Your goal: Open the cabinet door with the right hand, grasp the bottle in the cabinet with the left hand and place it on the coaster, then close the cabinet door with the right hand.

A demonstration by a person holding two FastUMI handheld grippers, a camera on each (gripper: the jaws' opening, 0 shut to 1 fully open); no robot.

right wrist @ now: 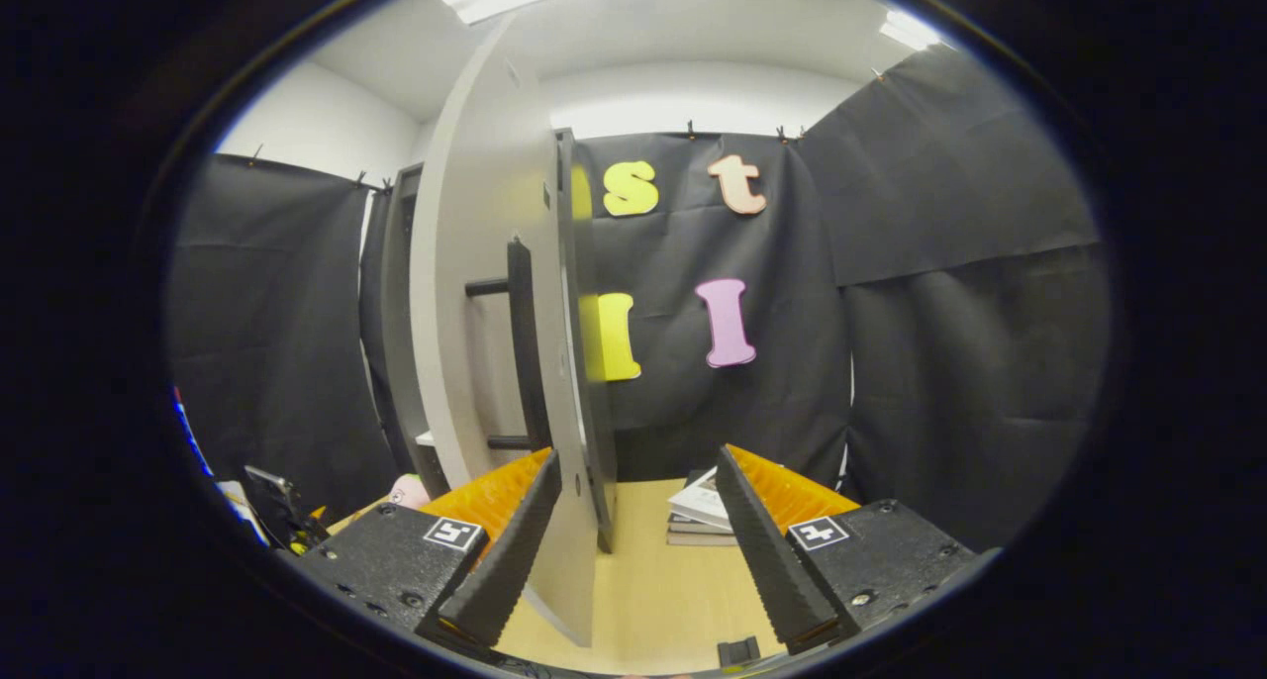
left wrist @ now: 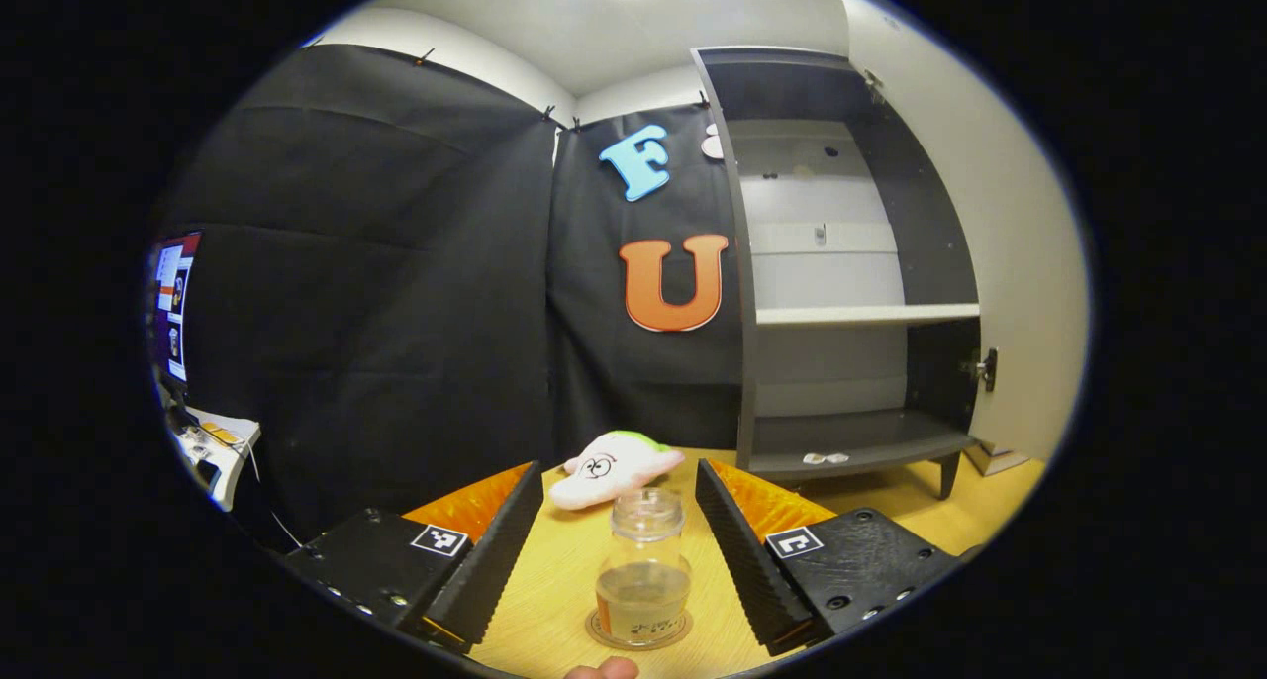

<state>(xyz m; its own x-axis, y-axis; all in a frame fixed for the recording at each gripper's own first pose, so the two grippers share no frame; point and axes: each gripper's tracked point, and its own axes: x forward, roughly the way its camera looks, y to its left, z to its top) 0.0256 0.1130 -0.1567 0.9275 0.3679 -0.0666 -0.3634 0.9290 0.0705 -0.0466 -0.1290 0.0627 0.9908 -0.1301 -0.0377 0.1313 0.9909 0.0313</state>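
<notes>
Booth: black cloth walls, white ceiling with light panels, wood-grain surface [left wrist: 554, 580] below.

Cabinet [left wrist: 851, 263]: tall, grey, standing at the back right of the left gripper view. Interior open to view, with a white shelf at mid height and a bare bottom board.

Cabinet door [right wrist: 475, 293]: swung wide, seen nearly edge-on in the right gripper view, long axis upright. Its dark bar handle [right wrist: 523, 342] runs vertically on the face turned left. The door's free edge drops between the right tool's fingers, closer to the left one, not touching as far as can be judged.

Right tool [right wrist: 633, 550]: fingers spread, holding nothing. It is the nearer tool to the door; the closing push would go against the panel. Open room lies right of the door, with a stack of books [right wrist: 705, 511] on the surface behind.

Left tool [left wrist: 619, 550]: fingers spread wide, clear of the bottle on both sides.

Plush toy [left wrist: 614, 466]: lying just beyond the bottle.

Bottle [left wrist: 643, 580]: clear, part-filled, upright, resting on the coaster [left wrist: 638, 631], midway between the left tool's fingers. Placement looks done; door closing remains.
</notes>
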